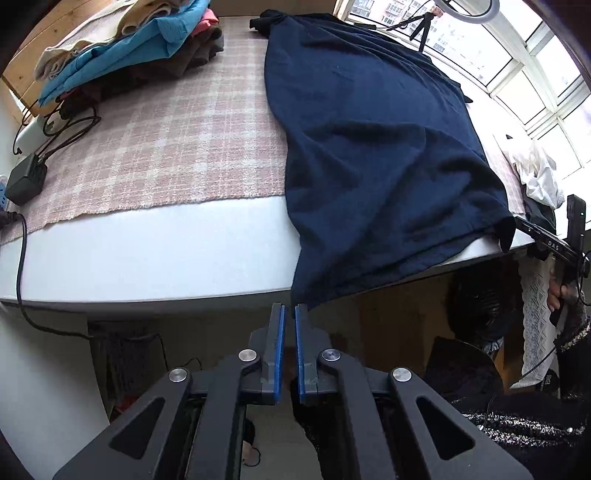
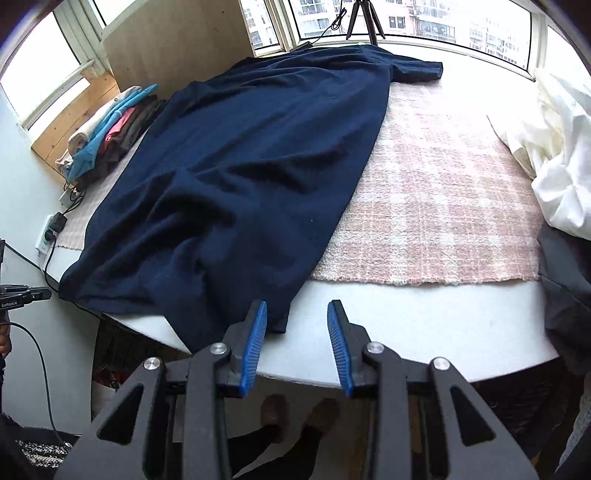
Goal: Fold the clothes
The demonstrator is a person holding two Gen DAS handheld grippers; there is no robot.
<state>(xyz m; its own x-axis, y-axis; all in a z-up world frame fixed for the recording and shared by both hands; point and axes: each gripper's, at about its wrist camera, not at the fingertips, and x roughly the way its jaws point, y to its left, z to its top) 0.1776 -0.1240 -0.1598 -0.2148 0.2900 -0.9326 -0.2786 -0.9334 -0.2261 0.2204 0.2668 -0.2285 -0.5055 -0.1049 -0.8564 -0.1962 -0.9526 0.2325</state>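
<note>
A navy blue T-shirt (image 1: 373, 147) lies spread lengthwise on the table, its hem hanging over the near edge; it also shows in the right wrist view (image 2: 251, 177). My left gripper (image 1: 290, 308) is below the table edge, just under the shirt's hanging left hem corner, jaws nearly closed with a thin gap and nothing between them. My right gripper (image 2: 297, 314) is open and empty at the table's front edge, its left finger (image 2: 255, 332) beside the shirt's right hem corner. The right gripper also appears at the right edge of the left wrist view (image 1: 550, 240).
A pink plaid cloth (image 2: 436, 206) covers the white table (image 1: 147, 254). A stack of folded clothes (image 1: 140, 48) sits at the far left. A black power adapter with cables (image 1: 26, 181) lies left. White crumpled garments (image 2: 561, 158) pile at the right. A tripod (image 2: 364, 18) stands by the window.
</note>
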